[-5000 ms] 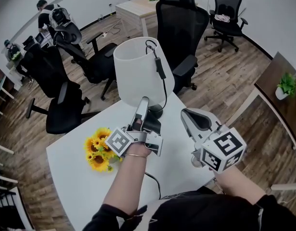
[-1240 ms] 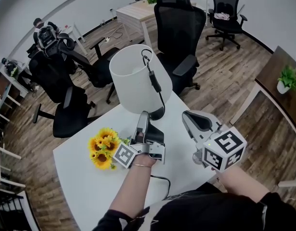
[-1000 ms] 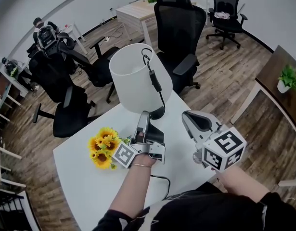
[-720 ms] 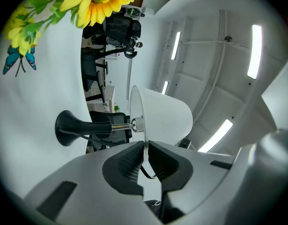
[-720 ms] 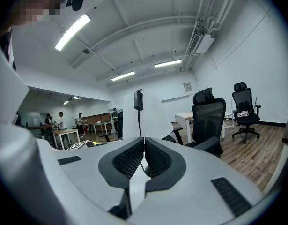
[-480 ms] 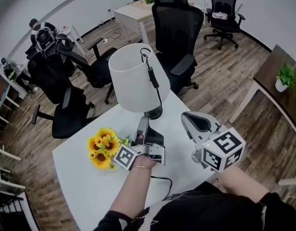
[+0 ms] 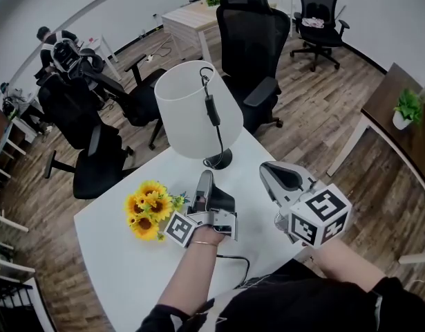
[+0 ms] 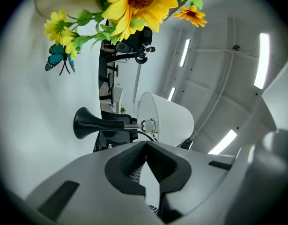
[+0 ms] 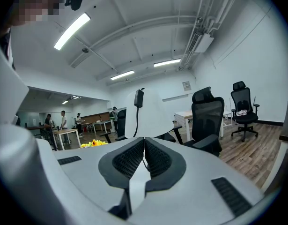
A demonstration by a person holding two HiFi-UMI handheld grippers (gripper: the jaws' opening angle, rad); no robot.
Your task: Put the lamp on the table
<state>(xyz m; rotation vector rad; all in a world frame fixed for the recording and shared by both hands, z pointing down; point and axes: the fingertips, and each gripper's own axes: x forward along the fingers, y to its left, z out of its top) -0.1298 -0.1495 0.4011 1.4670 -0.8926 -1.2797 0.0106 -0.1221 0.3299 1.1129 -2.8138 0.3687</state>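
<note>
Left tongs (image 7: 206,176) now closed, clear of lamp (image 7: 193,113)

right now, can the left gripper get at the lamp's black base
Probably yes: the left gripper points at the lamp base with only bare table between them, and the sunflowers sit off to one side. Its jaws are shut, so they would need opening.

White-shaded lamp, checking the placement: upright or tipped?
Upright: the white-shaded lamp stands on its black round base on the white table.
</note>
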